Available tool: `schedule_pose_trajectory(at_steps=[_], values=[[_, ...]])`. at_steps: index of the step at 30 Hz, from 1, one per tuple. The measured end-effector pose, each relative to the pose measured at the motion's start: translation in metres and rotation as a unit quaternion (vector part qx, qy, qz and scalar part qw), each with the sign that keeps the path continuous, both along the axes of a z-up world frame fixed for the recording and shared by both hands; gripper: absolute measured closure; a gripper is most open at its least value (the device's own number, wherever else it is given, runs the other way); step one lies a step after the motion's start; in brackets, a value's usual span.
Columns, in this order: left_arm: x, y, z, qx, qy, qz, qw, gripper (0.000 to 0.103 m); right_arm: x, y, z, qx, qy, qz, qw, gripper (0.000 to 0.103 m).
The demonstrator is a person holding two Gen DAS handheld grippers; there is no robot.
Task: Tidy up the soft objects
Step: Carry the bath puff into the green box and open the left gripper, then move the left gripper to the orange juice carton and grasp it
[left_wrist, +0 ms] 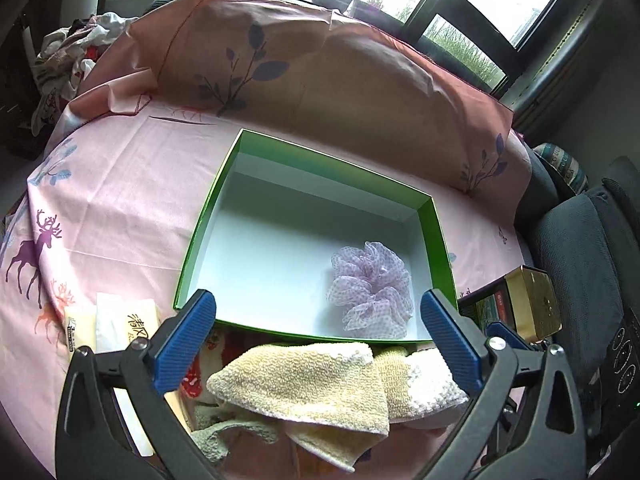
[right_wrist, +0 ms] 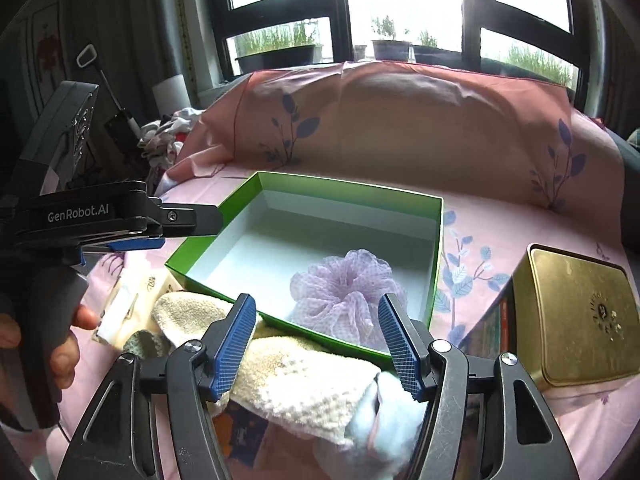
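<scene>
Reading "GenRobot.AI" on left gripper (right_wrist: pixel 192 220), jaws apart, tissue pack (left_wrist: pixel 108 328) characters unclear

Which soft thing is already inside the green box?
The frilly lilac mesh scrunchie lies inside the green cardboard box. The cream terry towel lies outside, before the box's near wall.

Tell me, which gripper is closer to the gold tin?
Right. The right gripper hovers over the towel just left of the gold tin; the left gripper is farther left, across the towel.
</scene>
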State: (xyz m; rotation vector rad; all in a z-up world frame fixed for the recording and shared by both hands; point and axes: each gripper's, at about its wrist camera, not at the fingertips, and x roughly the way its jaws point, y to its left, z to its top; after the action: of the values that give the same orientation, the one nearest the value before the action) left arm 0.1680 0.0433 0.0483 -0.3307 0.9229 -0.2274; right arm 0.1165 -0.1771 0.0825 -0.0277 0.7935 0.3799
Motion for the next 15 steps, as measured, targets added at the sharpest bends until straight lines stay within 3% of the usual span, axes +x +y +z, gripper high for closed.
schedule_pose_trajectory(at_steps=[4, 6, 7, 11, 15], values=[[-0.027, -0.003, 0.004, 0.027, -0.01, 0.01, 0.9995, 0.001, -0.027, -0.007, 0.003, 0.001, 0.001, 0.0, 1.0, 0.038], [-0.04, -0.005, 0.004, 0.04, -0.014, 0.014, 0.999, 0.001, -0.039, -0.011, 0.002, -0.001, 0.001, -0.007, 1.0, 0.02], [-0.047, -0.007, 0.004, 0.046, -0.017, 0.013, 0.9987, 0.001, -0.046, -0.012, 0.002, -0.002, -0.003, -0.011, 1.0, 0.017], [-0.071, -0.015, -0.001, 0.075, -0.024, 0.004, 0.9969, 0.001, -0.064, -0.015, -0.003, -0.003, 0.001, -0.015, 1.0, 0.017], [-0.089, -0.016, -0.012, 0.063, -0.014, -0.01, 0.9978, 0.001, -0.08, -0.013, -0.013, -0.005, 0.015, -0.012, 1.0, 0.017]])
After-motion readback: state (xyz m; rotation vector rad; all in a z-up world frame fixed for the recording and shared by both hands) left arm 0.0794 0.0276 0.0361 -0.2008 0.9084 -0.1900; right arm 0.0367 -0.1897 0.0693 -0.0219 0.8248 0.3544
